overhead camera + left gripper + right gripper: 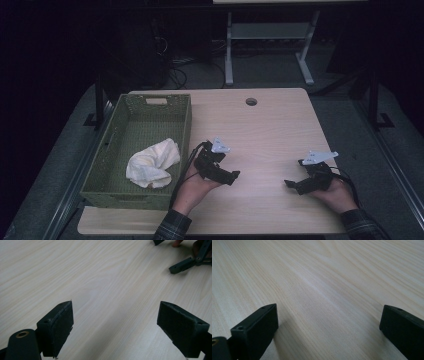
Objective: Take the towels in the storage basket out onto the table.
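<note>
A cream cloth (151,163) lies crumpled in the near part of a green woven basket (116,192) at the table's left. My left gripper (234,176) rests just right of the basket, near the front edge, pointing right. Its jaws stand wide apart over bare wood, nothing between them (115,326). My right gripper (292,185) lies at the front right, pointing left toward the other one, also open over bare wood (329,327). In the left gripper view the right gripper's fingers (181,265) show at the top right.
The light wooden table (270,125) has a round cable hole (251,101) near its far edge. A white desk frame (267,47) stands on the dark floor behind the table. Metal rails run along both sides of the table.
</note>
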`<state>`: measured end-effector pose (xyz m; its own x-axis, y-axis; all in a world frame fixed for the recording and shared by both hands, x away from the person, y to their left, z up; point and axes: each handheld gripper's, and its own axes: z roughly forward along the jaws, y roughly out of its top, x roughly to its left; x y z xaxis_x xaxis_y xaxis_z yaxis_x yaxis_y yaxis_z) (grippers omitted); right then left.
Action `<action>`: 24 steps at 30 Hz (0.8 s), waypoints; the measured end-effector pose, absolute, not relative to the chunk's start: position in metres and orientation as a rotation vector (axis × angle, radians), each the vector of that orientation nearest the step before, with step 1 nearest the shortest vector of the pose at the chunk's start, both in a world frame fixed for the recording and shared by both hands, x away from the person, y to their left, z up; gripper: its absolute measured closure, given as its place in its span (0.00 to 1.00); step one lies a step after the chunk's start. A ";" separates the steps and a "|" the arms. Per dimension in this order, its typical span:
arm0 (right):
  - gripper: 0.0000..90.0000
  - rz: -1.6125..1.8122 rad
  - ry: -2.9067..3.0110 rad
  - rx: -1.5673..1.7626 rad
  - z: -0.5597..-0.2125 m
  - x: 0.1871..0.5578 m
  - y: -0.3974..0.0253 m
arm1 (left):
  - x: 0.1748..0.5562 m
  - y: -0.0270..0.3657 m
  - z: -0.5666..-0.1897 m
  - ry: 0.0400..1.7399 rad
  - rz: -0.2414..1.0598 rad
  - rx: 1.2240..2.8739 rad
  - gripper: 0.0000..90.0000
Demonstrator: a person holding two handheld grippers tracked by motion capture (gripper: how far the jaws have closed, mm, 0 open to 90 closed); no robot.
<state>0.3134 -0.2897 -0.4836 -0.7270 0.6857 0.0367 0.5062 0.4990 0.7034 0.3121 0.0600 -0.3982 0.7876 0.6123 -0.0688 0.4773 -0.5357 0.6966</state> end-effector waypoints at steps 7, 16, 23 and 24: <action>0.02 1.049 2.497 1.014 -0.484 0.313 -0.290 | 0.316 0.060 -0.384 0.781 0.253 2.232 0.15; 0.02 1.049 2.495 1.010 -0.484 0.313 -0.290 | 0.322 0.067 -0.368 0.766 0.249 2.201 0.15; 0.02 1.050 2.494 1.012 -0.484 0.313 -0.290 | 0.325 0.073 -0.363 0.767 0.254 2.195 0.15; 0.02 1.050 2.494 1.013 -0.484 0.313 -0.290 | 0.325 0.075 -0.361 0.766 0.261 2.194 0.15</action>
